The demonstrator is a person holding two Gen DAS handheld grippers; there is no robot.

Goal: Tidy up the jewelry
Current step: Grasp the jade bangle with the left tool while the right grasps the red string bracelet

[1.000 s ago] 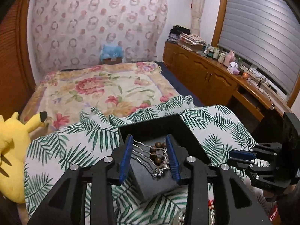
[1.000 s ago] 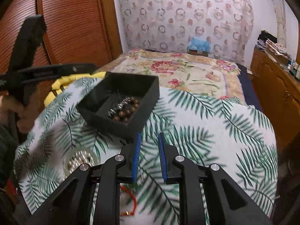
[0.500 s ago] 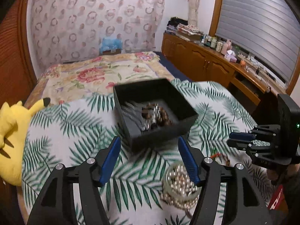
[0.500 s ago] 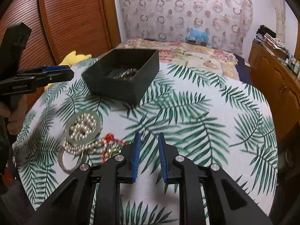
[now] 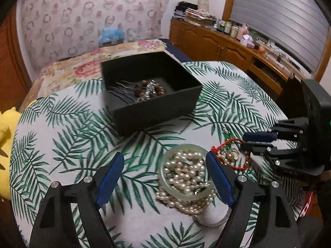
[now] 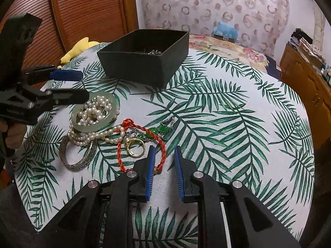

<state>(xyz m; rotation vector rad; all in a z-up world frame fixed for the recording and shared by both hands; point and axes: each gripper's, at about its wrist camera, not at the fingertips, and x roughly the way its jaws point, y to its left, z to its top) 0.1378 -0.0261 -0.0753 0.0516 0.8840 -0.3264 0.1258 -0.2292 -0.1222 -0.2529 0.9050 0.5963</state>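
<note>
A black open box [image 5: 153,95] [image 6: 144,55] stands on the palm-leaf cloth; it holds hairpins and a brown bead bracelet [image 5: 150,90]. A pale jade bangle [image 5: 186,173] [image 6: 94,111] lies over a pearl necklace [image 6: 93,136]. Beside them lie a red cord bracelet [image 6: 142,144] [image 5: 231,155], a gold ring [image 6: 135,147], a green pendant [image 6: 158,131] and a silver bangle [image 6: 79,155]. My left gripper [image 5: 165,165] is open wide and empty, just before the jade bangle. My right gripper [image 6: 164,153] is a little open and empty, at the red cord.
The round table [image 6: 238,124] has a green leaf-print cloth. A yellow plush toy [image 5: 4,136] lies off its left edge. A flowered bed [image 5: 86,66] lies behind, wooden cabinets [image 5: 217,47] on the right, and a wooden sliding door [image 6: 82,10] on the left.
My left gripper let go of the black box, opened wide and drew back toward the jade bangle. My right gripper drew back and lowered over the red cord, opening slightly.
</note>
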